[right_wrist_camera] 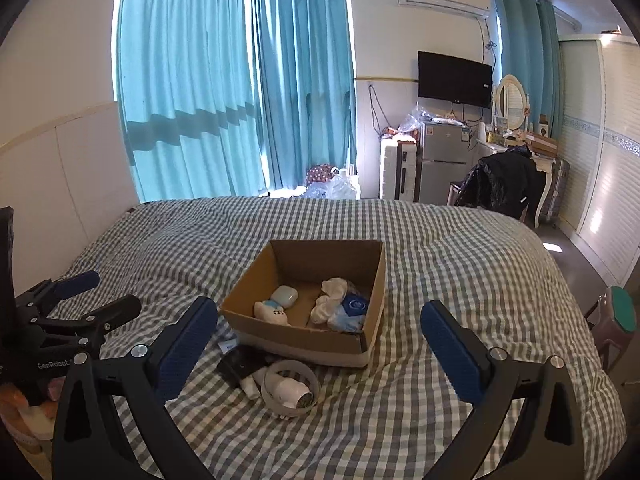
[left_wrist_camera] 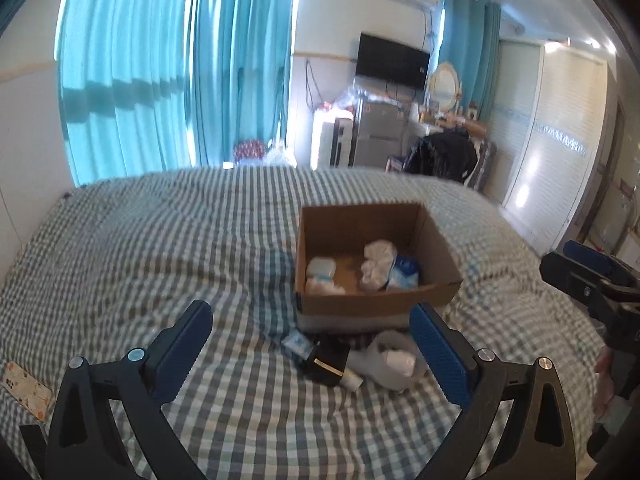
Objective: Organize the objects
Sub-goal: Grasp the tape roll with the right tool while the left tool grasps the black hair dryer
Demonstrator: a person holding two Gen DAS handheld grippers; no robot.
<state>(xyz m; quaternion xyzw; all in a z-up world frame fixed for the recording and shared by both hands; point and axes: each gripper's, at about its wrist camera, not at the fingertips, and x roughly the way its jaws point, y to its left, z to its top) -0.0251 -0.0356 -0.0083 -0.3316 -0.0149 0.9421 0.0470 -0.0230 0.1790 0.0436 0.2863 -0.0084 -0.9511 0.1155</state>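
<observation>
Right wrist view shows my right gripper [right_wrist_camera: 318, 334] with fingers spread wide and empty, hanging above the checked bed [right_wrist_camera: 460, 264]; my left gripper [left_wrist_camera: 312, 344] is spread and empty too. The cardboard box [right_wrist_camera: 308, 340] sits in the middle of the bed, already holding a few white and blue things. Just near of it lies a small pile: a black case [right_wrist_camera: 240, 364] and a white round device [right_wrist_camera: 290, 390]. I judge the pile goes in next: I should come down straight, straddle one item only, close gently, then lift clear over the box's near wall.
</observation>
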